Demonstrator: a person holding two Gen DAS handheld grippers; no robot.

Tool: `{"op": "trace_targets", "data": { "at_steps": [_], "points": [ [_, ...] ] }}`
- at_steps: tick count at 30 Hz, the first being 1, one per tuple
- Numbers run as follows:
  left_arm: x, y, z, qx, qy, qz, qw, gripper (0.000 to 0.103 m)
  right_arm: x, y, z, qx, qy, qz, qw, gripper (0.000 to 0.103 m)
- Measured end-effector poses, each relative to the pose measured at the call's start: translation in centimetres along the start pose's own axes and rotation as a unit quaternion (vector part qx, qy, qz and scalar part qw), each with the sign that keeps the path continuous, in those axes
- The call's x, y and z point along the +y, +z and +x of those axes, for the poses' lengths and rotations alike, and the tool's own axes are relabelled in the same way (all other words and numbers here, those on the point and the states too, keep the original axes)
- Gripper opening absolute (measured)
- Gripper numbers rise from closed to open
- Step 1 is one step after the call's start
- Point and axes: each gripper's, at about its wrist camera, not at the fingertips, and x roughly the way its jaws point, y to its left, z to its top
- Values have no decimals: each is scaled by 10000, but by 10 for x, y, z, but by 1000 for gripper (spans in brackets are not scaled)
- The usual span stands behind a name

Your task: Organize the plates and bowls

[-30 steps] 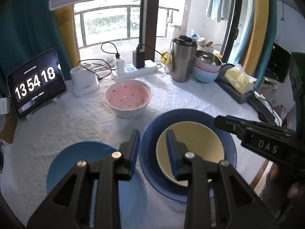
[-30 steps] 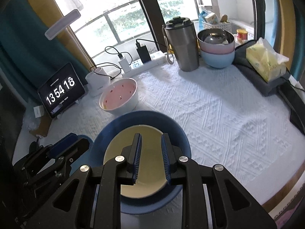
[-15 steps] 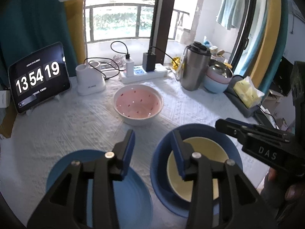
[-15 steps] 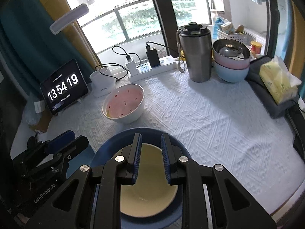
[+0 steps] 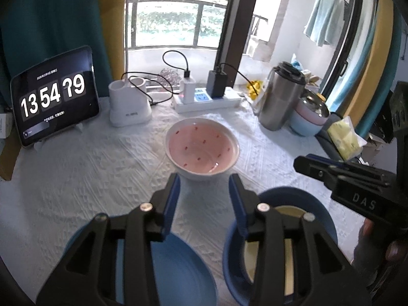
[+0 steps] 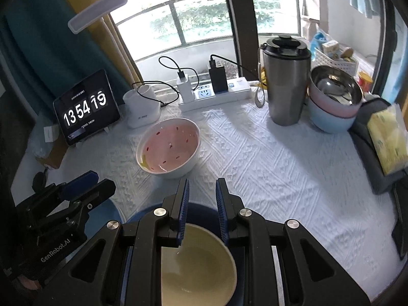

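A pink bowl with red specks [image 5: 202, 150] stands mid-table; it also shows in the right wrist view [image 6: 168, 148]. My left gripper [image 5: 204, 191] is open and empty, just short of the bowl's near rim. A yellow bowl [image 6: 196, 267] sits in a dark blue plate [image 5: 288, 196] at the near right. My right gripper [image 6: 201, 199] hovers above that bowl, jaws narrowly apart and holding nothing. A second blue plate [image 5: 178, 272] lies at the near left under my left gripper.
At the back stand a tablet clock [image 5: 54, 97], a white lamp base [image 5: 128, 107], a power strip [image 5: 209, 99], a steel flask [image 6: 285, 81] and stacked pink and blue bowls [image 6: 334, 102]. A yellow tissue pack [image 6: 387, 137] lies at the right edge.
Both grippers have pulled up and forward toward the pink bowl. My left gripper's jaws have opened wider. The yellow bowl stays in the blue plate.
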Motion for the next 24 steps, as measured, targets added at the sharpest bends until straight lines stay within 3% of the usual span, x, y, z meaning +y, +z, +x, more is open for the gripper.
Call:
{"op": "trace_targets", "data": {
  "at_steps": [13,24],
  "points": [
    [19,17,39,174,171,-285,9993,41,12,31,36,201,107,-459,9987,24],
    [26,22,73,431,207,-500,9976,41,6,54,84,744,282,-505,9956,27]
  ]
}}
